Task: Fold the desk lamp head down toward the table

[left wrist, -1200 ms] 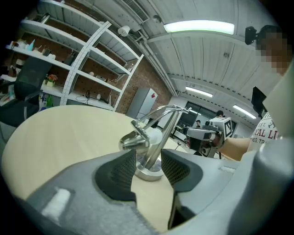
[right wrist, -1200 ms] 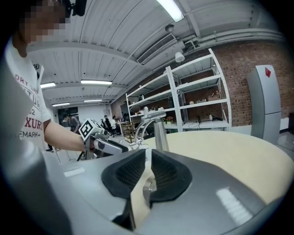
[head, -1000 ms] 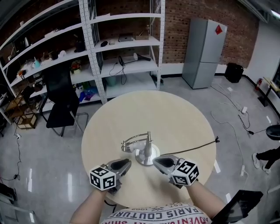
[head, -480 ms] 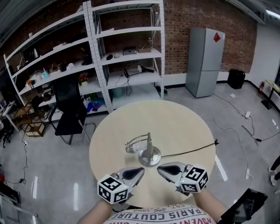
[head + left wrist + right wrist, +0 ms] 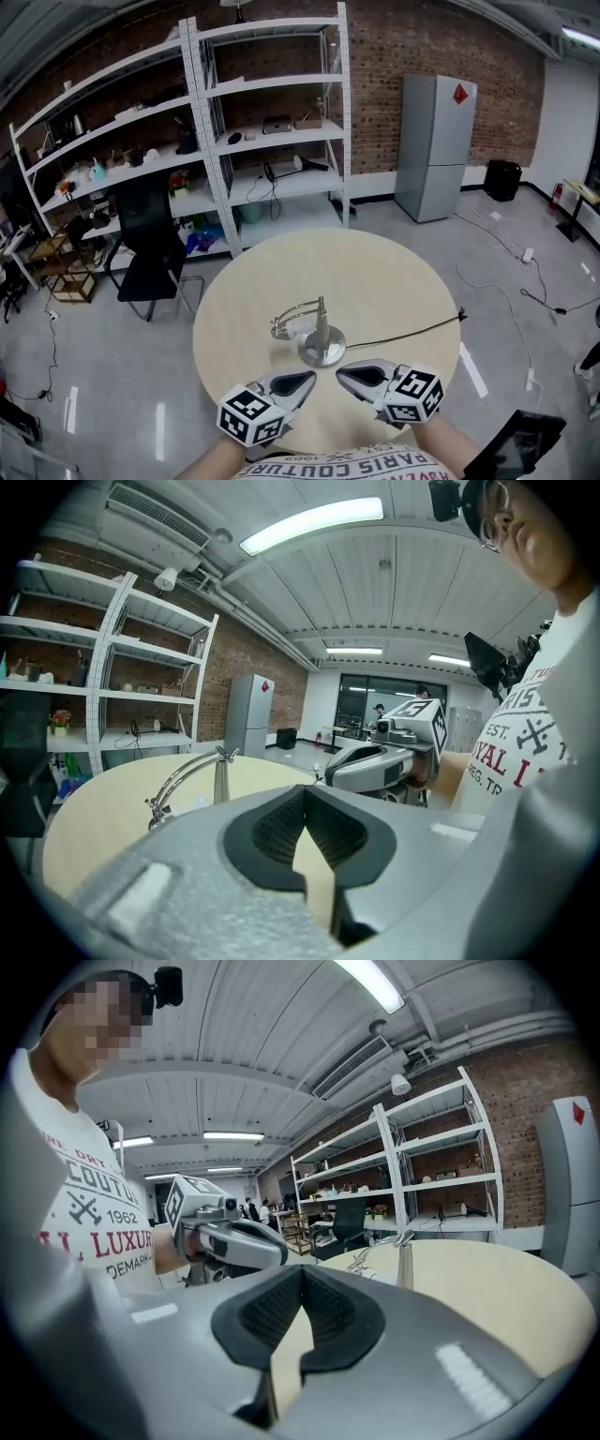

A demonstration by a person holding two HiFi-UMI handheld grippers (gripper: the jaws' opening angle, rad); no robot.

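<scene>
Left claw (image 5: 310, 380) and right claw (image 5: 341, 374), both closed and empty, hover near the desk lamp (image 5: 322, 332).

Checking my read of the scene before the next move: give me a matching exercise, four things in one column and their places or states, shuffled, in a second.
Things:
1 desk lamp
2 power cord
3 left claw
4 fridge

Places or states:
A against the brick wall
B shut, empty, by the near edge of the table
C standing mid-table, arm arched to the left
D trailing from the lamp base to the table's right edge

Pairs: 1-C, 2-D, 3-B, 4-A.
</scene>
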